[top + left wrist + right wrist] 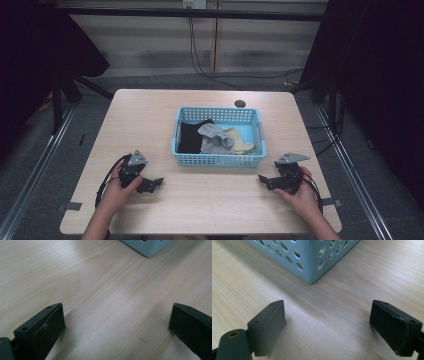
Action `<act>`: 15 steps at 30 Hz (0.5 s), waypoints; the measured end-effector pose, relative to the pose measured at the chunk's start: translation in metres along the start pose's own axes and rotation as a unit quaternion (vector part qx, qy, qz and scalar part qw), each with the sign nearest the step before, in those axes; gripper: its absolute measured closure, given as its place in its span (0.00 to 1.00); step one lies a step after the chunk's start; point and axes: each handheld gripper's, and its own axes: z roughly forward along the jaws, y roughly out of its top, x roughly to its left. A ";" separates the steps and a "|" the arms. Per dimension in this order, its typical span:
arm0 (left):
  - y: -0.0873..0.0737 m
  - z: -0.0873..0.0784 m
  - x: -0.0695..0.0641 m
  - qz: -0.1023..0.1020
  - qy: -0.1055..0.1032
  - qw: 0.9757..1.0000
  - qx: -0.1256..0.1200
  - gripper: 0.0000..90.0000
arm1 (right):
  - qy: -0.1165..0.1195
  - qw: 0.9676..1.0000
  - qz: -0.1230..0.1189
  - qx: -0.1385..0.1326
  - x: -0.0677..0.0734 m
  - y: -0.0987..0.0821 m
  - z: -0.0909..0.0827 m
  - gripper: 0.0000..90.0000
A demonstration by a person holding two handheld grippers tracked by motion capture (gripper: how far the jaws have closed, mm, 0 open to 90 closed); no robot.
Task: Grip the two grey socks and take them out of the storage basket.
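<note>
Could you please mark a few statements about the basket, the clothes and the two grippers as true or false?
1. The blue basket holds black, grey and yellowish clothes. True.
2. The left gripper is clamped on a sock. False: its jaws stand open over bare table.
3. The right gripper is open and holds nothing. True.
4. The basket sits at the table's left edge. False: it sits near the middle, slightly right.
5. The grey cloth lies on the table outside the basket. False: it lies inside.
</note>
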 end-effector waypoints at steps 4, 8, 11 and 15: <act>0.000 0.000 0.001 0.001 -0.002 1.000 0.000 0.00 | 0.000 1.000 0.002 0.000 0.000 0.000 0.000 0.15; 0.000 0.000 0.001 0.001 -0.003 1.000 0.001 0.00 | 0.004 1.000 0.005 0.018 0.000 0.003 -0.002 0.16; 0.000 -0.001 0.001 0.004 -0.003 1.000 0.003 0.00 | 0.020 0.998 0.010 0.063 -0.003 0.013 -0.004 0.17; 0.000 -0.001 0.001 0.004 -0.003 1.000 0.003 0.00 | 0.044 0.991 -0.004 0.123 -0.006 0.030 -0.012 0.18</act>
